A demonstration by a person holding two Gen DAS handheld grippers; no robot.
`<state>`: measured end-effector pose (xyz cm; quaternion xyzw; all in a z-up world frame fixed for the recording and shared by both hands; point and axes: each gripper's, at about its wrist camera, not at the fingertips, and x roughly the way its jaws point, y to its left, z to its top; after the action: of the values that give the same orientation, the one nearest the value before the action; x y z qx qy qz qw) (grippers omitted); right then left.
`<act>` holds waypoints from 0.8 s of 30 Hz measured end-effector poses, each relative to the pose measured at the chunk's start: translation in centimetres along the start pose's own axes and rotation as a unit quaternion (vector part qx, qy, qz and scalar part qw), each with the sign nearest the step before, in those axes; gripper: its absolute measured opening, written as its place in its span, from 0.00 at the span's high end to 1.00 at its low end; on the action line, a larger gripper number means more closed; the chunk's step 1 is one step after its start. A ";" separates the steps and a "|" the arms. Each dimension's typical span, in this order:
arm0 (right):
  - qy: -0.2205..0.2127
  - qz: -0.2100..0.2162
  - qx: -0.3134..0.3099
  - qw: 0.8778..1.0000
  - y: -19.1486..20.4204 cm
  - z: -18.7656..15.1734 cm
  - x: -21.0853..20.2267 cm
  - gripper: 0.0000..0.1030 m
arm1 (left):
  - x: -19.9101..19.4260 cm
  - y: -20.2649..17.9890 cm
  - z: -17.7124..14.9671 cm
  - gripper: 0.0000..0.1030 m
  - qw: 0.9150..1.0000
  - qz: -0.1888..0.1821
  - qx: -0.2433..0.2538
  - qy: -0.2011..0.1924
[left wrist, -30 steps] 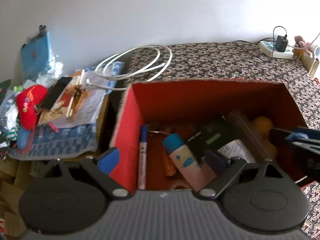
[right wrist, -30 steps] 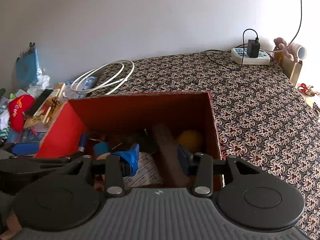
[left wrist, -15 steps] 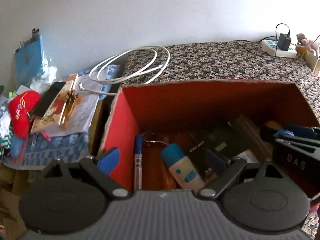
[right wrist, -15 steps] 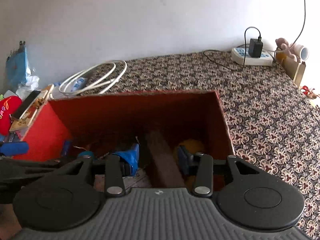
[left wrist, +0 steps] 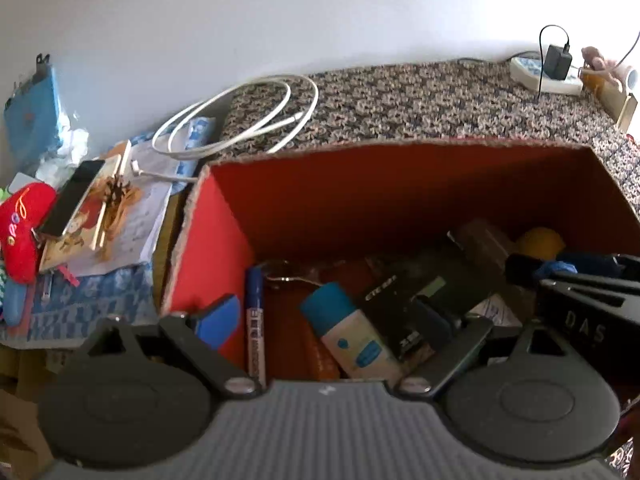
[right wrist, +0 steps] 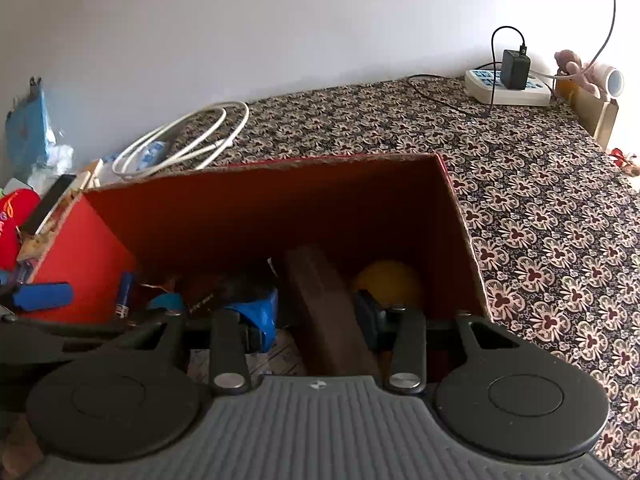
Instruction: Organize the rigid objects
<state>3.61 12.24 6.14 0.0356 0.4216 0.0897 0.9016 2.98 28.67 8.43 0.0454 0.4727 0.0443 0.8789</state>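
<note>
One red cardboard box (left wrist: 224, 216) is seen standing on a surface covered with a dark floral cloth (right wrist: 540, 208), which runs back to a plain white wall (right wrist: 240, 20). It cannot be told whether the surface is a desk or a bed. At its far right corner one white power strip (right wrist: 508, 90) is placed, with one black charger (right wrist: 516, 69) plugged into it. Near the far left corner one coiled white cable (left wrist: 240, 120) is laid, partly over the cloth's edge. Beyond the left edge, papers, one dark phone (left wrist: 72, 196) and one red plush toy (left wrist: 22, 236) are piled.

Inside the box one blue marker (left wrist: 255, 320) is leaned against the left wall, one cream tube with a blue cap (left wrist: 348, 332) lies beside it, one black device (left wrist: 420, 300) with unreadable white lettering lies in the middle, one brown bar (right wrist: 328, 312) runs lengthwise, and one yellow ball (right wrist: 388, 282) sits at the right wall.

The letters "DAS" are printed on the right gripper (left wrist: 552, 272) as seen from the left wrist.

The left gripper (left wrist: 328, 320) is held with its fingers (left wrist: 218, 320) spread wide, one outside the box's left wall and the other inside. The right gripper's fingers (right wrist: 260, 316) are set apart on either side of the brown bar; contact cannot be told.
</note>
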 end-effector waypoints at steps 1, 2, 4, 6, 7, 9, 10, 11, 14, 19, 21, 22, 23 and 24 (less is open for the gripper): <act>-0.001 0.000 0.001 1.000 0.0 0.0 0.0 0.75 | 0.1 0.0 0.0 0.10 1.000 -0.002 0.000 0.003; -0.003 0.002 0.003 1.000 -0.1 0.0 0.0 0.75 | 0.1 0.1 0.0 0.10 1.000 -0.004 -0.001 0.004; -0.004 0.003 0.004 1.000 -0.1 -0.1 0.0 0.75 | 0.1 0.2 0.0 0.10 1.000 -0.005 -0.004 0.006; -0.002 0.003 0.004 1.000 -0.1 0.0 0.1 0.76 | 0.0 0.0 -0.1 0.10 1.000 -0.002 -0.003 0.006; 0.000 0.003 0.005 1.000 -0.1 0.0 0.1 0.76 | 0.0 0.0 -0.1 0.10 1.000 0.000 -0.002 0.006; 0.004 0.004 0.005 1.000 -0.2 0.1 0.3 0.76 | 0.0 0.1 -0.1 0.10 1.000 0.001 -0.003 0.005; 0.004 0.006 0.006 1.000 -0.2 0.1 0.3 0.76 | 0.0 0.1 -0.1 0.10 1.000 0.001 -0.004 0.005; 0.004 0.007 0.006 1.000 -0.3 0.1 0.3 0.76 | 0.0 0.1 -0.1 0.10 1.000 0.001 -0.005 0.005; 0.003 0.007 0.007 1.000 -0.3 0.1 0.3 0.76 | 0.0 0.1 -0.1 0.10 1.000 0.003 -0.005 0.004; 0.003 0.008 0.006 1.000 -0.2 0.1 0.3 0.76 | 0.0 0.3 -0.1 0.10 1.000 0.000 -0.007 0.004; 0.002 0.006 0.006 1.000 -0.2 0.1 0.3 0.76 | -0.1 0.3 -0.1 0.10 1.000 0.000 -0.007 0.003; 0.002 0.006 0.005 1.000 -0.2 0.1 0.3 0.76 | -0.1 0.2 -0.1 0.10 1.000 0.001 -0.006 0.002; 0.001 0.004 0.005 1.000 -0.2 0.1 0.3 0.76 | -0.1 0.2 -0.2 0.10 1.000 0.002 -0.005 0.002; 0.000 0.003 0.004 1.000 -0.1 0.1 0.2 0.76 | -0.1 0.2 -0.2 0.10 1.000 0.003 -0.005 0.001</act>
<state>3.85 12.17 6.02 0.0408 0.4217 0.0905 0.9013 2.77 28.82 8.44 0.0422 0.4735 0.0493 0.8784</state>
